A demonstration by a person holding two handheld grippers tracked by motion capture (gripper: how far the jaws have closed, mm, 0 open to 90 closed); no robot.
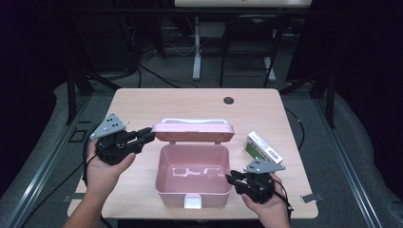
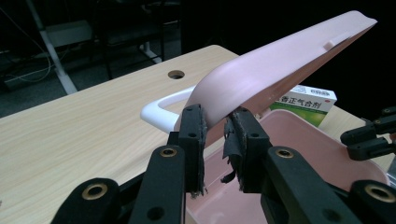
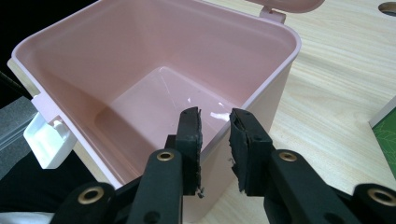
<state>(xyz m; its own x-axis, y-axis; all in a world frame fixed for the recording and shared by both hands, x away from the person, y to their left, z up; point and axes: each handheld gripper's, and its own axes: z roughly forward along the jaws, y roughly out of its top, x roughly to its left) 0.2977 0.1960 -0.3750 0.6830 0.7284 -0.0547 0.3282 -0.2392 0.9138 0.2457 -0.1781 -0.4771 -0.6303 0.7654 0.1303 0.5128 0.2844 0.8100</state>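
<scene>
A: Figure 1. A pink box [image 1: 192,175] stands open near the front middle of the table [image 1: 142,102], with nothing in it. What holds the lid [image 1: 192,131]?

B: The left gripper [image 1: 146,137]. Seen in the left gripper view, its 2 jaws straddle the lid's near edge [image 2: 219,105]; the pads look pressed on the plastic, so the jaws are partly closed on it. The lid stands raised and tilted back over the white handle [image 2: 156,109].

A: And the right gripper [image 1: 231,179]?

B: It straddles the box's right wall at the rim [image 3: 215,140], 1 pad inside and 1 outside. The jaws are partly closed; whether the pads actually press the wall I cannot tell, as small gaps seem to show.

A: What else lies nearby?

B: A green-and-white carton [image 1: 263,148] on the table, just right of the box, apart from both grippers.

A: What could go wrong from here?

B: 3 risks, as judged. The thin lid edge could slip from the left pads, and the lid would drop shut toward the right gripper. A loose hold on the wall would let the box slide or tip as the lid is pushed. Swinging the right gripper outward might knock the carton.
</scene>
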